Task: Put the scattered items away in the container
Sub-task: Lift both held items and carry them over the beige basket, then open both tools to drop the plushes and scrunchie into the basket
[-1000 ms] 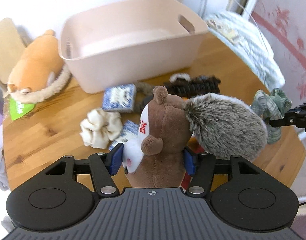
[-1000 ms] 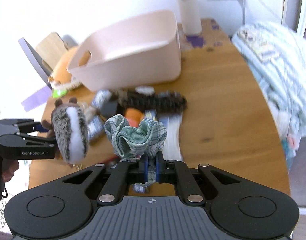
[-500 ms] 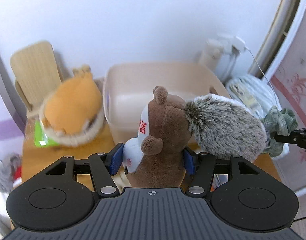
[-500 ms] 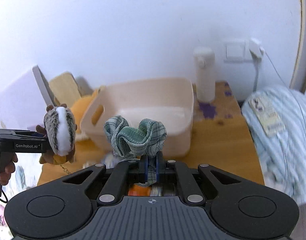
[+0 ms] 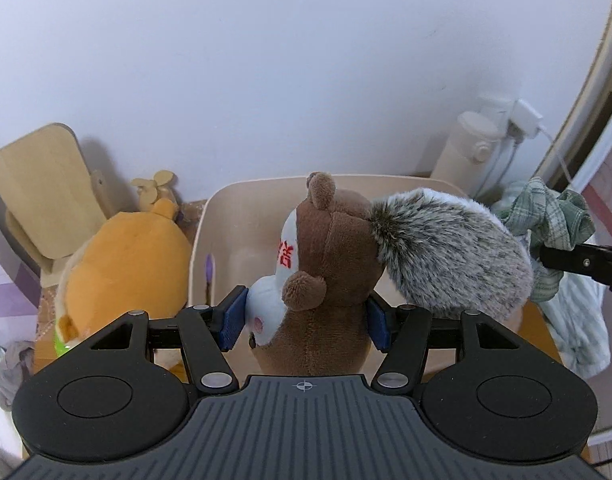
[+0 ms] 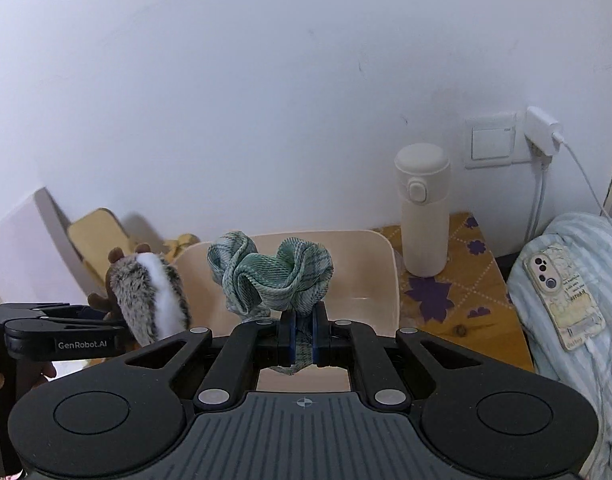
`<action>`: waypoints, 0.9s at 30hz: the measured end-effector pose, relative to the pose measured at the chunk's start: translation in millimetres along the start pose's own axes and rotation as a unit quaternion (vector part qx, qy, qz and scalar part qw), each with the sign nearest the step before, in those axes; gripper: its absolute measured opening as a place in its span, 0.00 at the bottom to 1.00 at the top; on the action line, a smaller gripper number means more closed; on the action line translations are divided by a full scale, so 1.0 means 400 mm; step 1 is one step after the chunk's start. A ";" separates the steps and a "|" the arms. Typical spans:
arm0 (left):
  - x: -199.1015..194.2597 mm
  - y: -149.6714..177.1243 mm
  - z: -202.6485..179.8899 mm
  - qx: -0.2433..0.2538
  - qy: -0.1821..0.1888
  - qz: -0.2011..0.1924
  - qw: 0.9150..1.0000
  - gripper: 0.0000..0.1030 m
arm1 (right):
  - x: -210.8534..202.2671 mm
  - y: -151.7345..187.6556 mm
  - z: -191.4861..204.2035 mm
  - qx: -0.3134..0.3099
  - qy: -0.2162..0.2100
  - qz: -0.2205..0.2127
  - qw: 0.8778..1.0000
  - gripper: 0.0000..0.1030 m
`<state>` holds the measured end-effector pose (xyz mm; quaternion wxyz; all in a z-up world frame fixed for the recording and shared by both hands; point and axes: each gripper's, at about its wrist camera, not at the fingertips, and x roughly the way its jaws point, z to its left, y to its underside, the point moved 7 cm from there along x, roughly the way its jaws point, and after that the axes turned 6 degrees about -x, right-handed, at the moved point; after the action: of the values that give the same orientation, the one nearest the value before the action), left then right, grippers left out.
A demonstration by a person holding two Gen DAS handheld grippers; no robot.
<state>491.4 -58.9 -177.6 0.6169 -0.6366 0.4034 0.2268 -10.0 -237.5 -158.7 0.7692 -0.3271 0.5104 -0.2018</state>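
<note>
My left gripper (image 5: 306,320) is shut on a brown plush hedgehog (image 5: 334,256) with a grey furry back and holds it in the air in front of the beige bin (image 5: 217,216). My right gripper (image 6: 303,340) is shut on a green plaid scrunchie (image 6: 273,274) and holds it before the bin (image 6: 388,276). The hedgehog (image 6: 149,296) and the left gripper (image 6: 105,322) show at the left of the right wrist view. The scrunchie (image 5: 554,216) and a right finger (image 5: 586,264) show at the right of the left wrist view. The table items are out of view.
An orange plush toy (image 5: 129,264) lies left of the bin, with a wooden board (image 5: 41,188) behind it. A white bottle (image 6: 424,208) stands right of the bin on a patterned mat. A phone (image 6: 562,292) lies on striped bedding at the right. A wall socket with charger (image 6: 540,130) is behind.
Both grippers have risen and tilted up with their loads; the table and scattered items have dropped out of view and the bin now sits low in both views.
</note>
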 end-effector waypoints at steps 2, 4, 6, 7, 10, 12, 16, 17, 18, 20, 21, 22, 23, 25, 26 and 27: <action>0.040 0.000 -0.006 0.007 -0.010 0.014 1.000 0.60 | 0.042 0.001 -0.012 0.003 0.006 0.015 1.000 0.06; 0.078 0.005 -0.007 0.014 -0.020 0.031 0.999 0.60 | 0.081 0.010 -0.024 0.007 0.011 0.035 0.999 0.06; 0.111 0.012 -0.006 0.018 -0.028 0.049 0.998 0.60 | 0.110 0.020 -0.033 0.007 0.015 0.052 0.999 0.06; 0.128 0.017 -0.005 0.018 -0.031 0.060 0.998 0.60 | 0.127 0.027 -0.038 0.007 0.018 0.061 0.998 0.06; 0.165 0.034 -0.002 0.019 -0.038 0.088 0.995 0.60 | 0.172 0.053 -0.049 0.010 0.021 0.090 0.996 0.06; 0.183 0.045 0.000 0.025 -0.048 0.101 0.993 0.60 | 0.198 0.063 -0.049 0.008 0.022 0.105 0.994 0.06; 0.218 0.072 0.006 0.039 -0.061 0.126 0.989 0.60 | 0.223 0.091 -0.040 0.000 0.027 0.126 0.992 0.06; 0.225 0.078 0.008 0.042 -0.062 0.130 0.989 0.60 | 0.224 0.094 -0.038 0.000 0.029 0.130 0.991 0.06; 0.232 0.082 0.010 0.045 -0.064 0.132 0.988 0.60 | 0.229 0.099 -0.038 0.000 0.033 0.133 0.991 0.06; 0.247 0.088 0.013 0.049 -0.069 0.139 0.987 0.60 | 0.236 0.109 -0.042 0.000 0.042 0.140 0.989 0.06; 0.252 0.091 0.012 0.051 -0.069 0.142 0.986 0.60 | 0.239 0.115 -0.043 0.001 0.046 0.144 0.988 0.06; 0.256 0.093 0.008 0.056 -0.069 0.144 0.986 0.60 | 0.241 0.122 -0.045 0.000 0.053 0.149 0.987 0.06; 0.260 0.094 0.003 0.062 -0.067 0.145 0.985 0.61 | 0.241 0.124 -0.045 -0.002 0.057 0.150 0.987 0.06; 0.274 0.097 -0.004 0.067 -0.062 0.156 0.984 0.62 | 0.235 0.125 -0.039 -0.012 0.069 0.151 0.986 0.06; 0.281 0.098 -0.006 0.069 -0.062 0.161 0.983 0.63 | 0.230 0.124 -0.036 -0.014 0.076 0.152 0.985 0.10; 0.286 0.099 -0.006 0.071 -0.062 0.166 0.982 0.63 | 0.226 0.124 -0.032 -0.014 0.079 0.154 0.985 0.15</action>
<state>524.7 -84.7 -291.1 0.6386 -0.4999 0.4791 0.3358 13.0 -264.5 -256.2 0.7440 -0.2384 0.6163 -0.0987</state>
